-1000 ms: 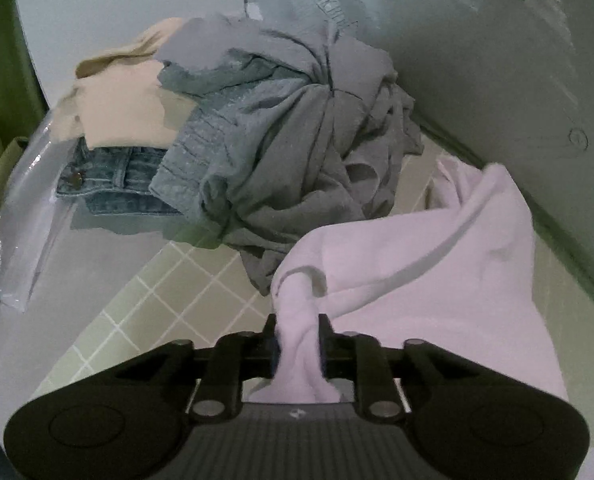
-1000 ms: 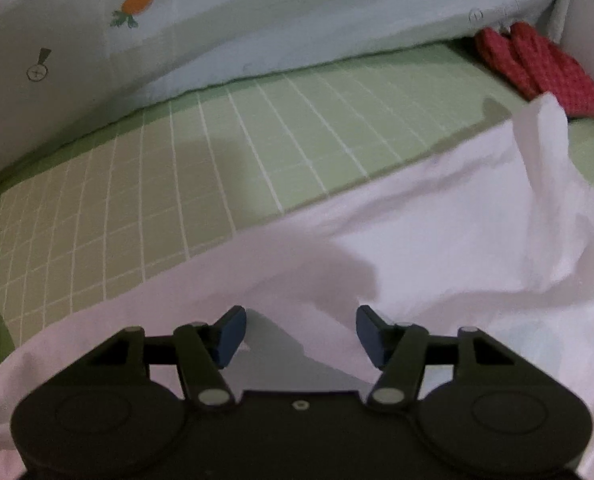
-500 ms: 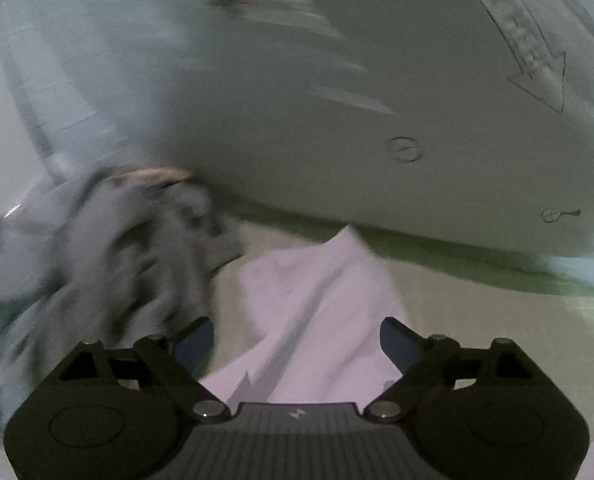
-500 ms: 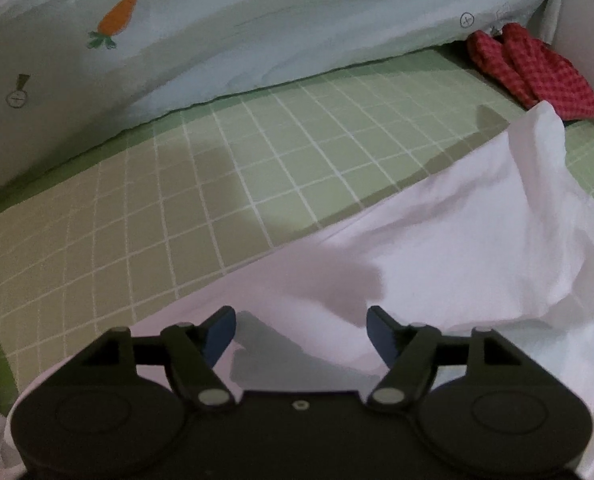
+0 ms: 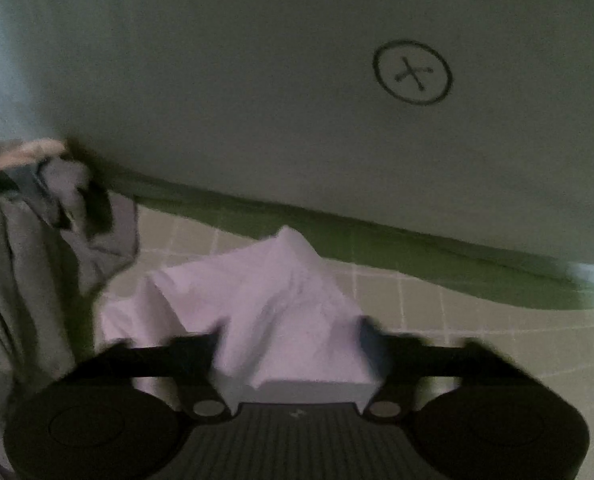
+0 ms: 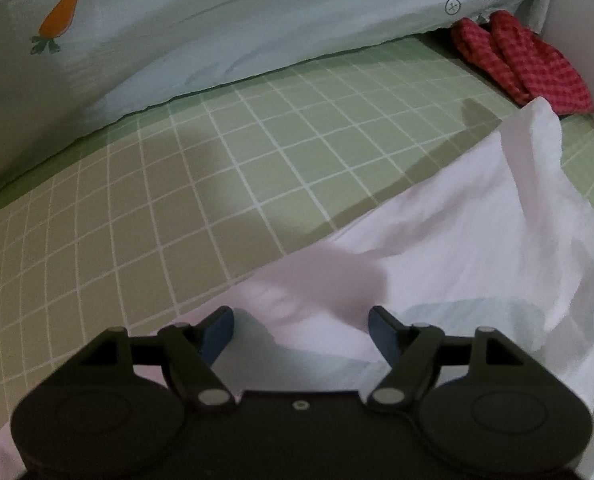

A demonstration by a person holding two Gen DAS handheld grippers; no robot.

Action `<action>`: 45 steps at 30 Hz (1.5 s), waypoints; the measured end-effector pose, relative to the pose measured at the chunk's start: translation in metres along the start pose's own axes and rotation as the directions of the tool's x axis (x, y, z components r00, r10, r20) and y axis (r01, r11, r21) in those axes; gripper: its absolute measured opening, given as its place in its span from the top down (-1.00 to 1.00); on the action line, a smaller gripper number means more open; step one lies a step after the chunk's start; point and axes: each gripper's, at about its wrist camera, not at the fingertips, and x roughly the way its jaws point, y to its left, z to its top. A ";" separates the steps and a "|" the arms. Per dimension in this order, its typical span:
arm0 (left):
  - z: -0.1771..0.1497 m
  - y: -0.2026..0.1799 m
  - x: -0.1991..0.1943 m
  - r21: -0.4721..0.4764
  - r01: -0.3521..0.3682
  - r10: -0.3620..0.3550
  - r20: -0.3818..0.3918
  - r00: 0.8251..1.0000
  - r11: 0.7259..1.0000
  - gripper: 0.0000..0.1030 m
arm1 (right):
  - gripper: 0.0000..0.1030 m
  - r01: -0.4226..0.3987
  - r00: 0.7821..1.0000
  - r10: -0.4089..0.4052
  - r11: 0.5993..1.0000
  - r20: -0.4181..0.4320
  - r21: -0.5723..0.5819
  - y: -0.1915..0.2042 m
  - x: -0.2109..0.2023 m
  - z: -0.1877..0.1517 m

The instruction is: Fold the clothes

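Both tools, left (image 5: 293, 364) and right (image 6: 301, 332), are spread wide, gripping nothing; I'd pinch the white garment (image 6: 457, 248) right at its hem on the bed (image 6: 177, 200).

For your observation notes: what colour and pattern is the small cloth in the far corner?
Red check cloth, clearest in the right wrist view.

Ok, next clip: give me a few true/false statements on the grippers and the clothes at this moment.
1. The left gripper is open, with the white garment lying between its fingers. True.
2. The right gripper is clamped on the red checked cloth. False: it is open above the white garment, and the red cloth lies far off by the pillow.
3. A grey garment lies left of the white one. True.
4. The sheet is plain blue. False: it is green with a white grid.
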 end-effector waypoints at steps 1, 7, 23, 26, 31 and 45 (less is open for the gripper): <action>-0.001 0.000 -0.001 -0.019 0.013 -0.013 -0.013 1.000 1.000 0.61 | -0.47 0.006 1.000 -0.006 1.000 0.004 0.008 0.000 -0.001 -0.001; -0.018 -0.044 -0.054 0.037 0.147 -0.148 0.025 0.989 0.988 0.94 | -0.46 -0.002 1.000 0.000 0.998 0.031 0.068 -0.008 -0.015 -0.011; -0.078 -0.061 -0.293 0.048 0.495 -0.472 0.393 0.789 0.868 0.94 | -0.44 -0.060 0.984 0.024 0.978 0.176 0.198 -0.086 -0.078 -0.024; -0.101 -0.016 -0.270 -0.138 0.328 -0.264 0.349 0.899 0.934 0.94 | -0.44 -0.094 0.984 0.065 0.981 0.165 0.171 -0.072 -0.072 -0.021; -0.148 0.038 -0.218 -0.324 0.114 -0.060 0.173 0.983 0.939 0.93 | -0.44 -0.167 0.977 0.156 0.984 0.143 0.066 -0.024 -0.064 -0.013; -0.179 0.063 -0.153 -0.368 0.075 -0.074 0.017 0.997 0.927 0.74 | -0.43 -0.414 0.908 0.419 0.890 -0.015 -0.190 0.147 -0.006 0.033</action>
